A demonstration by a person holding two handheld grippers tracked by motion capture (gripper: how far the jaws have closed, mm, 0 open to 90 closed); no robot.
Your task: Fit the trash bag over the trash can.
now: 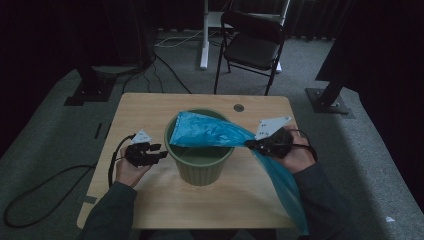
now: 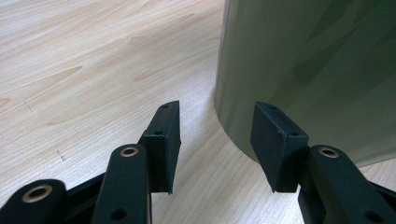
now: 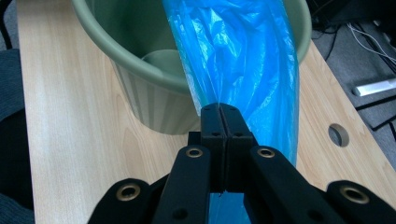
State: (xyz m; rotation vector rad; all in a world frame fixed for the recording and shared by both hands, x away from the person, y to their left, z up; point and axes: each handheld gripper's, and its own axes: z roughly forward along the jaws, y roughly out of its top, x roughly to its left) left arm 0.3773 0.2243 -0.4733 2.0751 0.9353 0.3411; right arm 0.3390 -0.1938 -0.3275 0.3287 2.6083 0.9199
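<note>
Blue plastic bag (image 1: 210, 132) drapes across the green bin (image 1: 200, 165) mid-bench, trailing toward 4 o'clock, where the right tool (image 1: 252, 145) is clamped on it. The left tool (image 1: 161, 151), jaws apart, sits at the bin's 9 o'clock.

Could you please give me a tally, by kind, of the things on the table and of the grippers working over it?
Green bins: 1, the green bin
Blue plastic bags: 1, the blue bag
Grippers: 2, the left gripper and the right gripper
Total: 4
</note>
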